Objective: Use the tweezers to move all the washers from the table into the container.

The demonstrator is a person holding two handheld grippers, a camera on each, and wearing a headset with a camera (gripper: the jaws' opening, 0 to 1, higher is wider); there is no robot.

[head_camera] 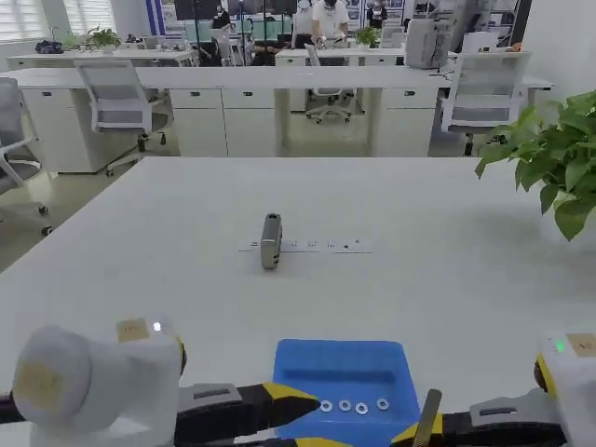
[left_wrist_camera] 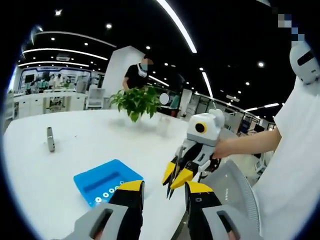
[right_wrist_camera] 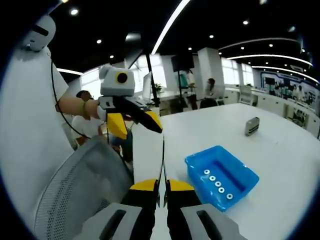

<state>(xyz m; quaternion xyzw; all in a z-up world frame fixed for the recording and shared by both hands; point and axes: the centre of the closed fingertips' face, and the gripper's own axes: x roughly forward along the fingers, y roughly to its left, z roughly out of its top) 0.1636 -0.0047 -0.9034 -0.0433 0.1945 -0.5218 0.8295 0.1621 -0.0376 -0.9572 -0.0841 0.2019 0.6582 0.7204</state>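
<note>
- The right gripper's fingers [right_wrist_camera: 145, 186] are clenched, yellow tips nearly together, with the tweezers [right_wrist_camera: 163, 160] pinched between them.
- From the right gripper view the tweezers run as a thin metal line straight out past the tips. In the left gripper view their points poke out below the right gripper's [right_wrist_camera: 163, 186] yellow tips.
- The left gripper's fingers [left_wrist_camera: 131, 188] stand released, with a plain gap between the two yellow tips and nothing in it.
- The left gripper [left_wrist_camera: 164, 189] and the right one face each other across the near edge of the tabletop [head_camera: 447, 279], both in the air and apart from one another.
- The blue container [right_wrist_camera: 235, 170] sits on the tabletop close to that near edge. In the head view it lies between the two grippers.
- The washers [right_wrist_camera: 218, 184] lie inside the container, in a short row along one of its sides. Neither the tweezers nor any finger touches them.
- A small grey block [head_camera: 271, 240] rests further out, near the middle of the tabletop, well apart from the container.
- A leafy plant [head_camera: 559, 158] reaches in at the right side of the tabletop.
- A grey mesh chair back [right_wrist_camera: 85, 185] shows low in the right gripper view, under the left gripper.
- Beyond the tabletop stand white desks [head_camera: 251, 102] with office chairs, and a few people further back.
</note>
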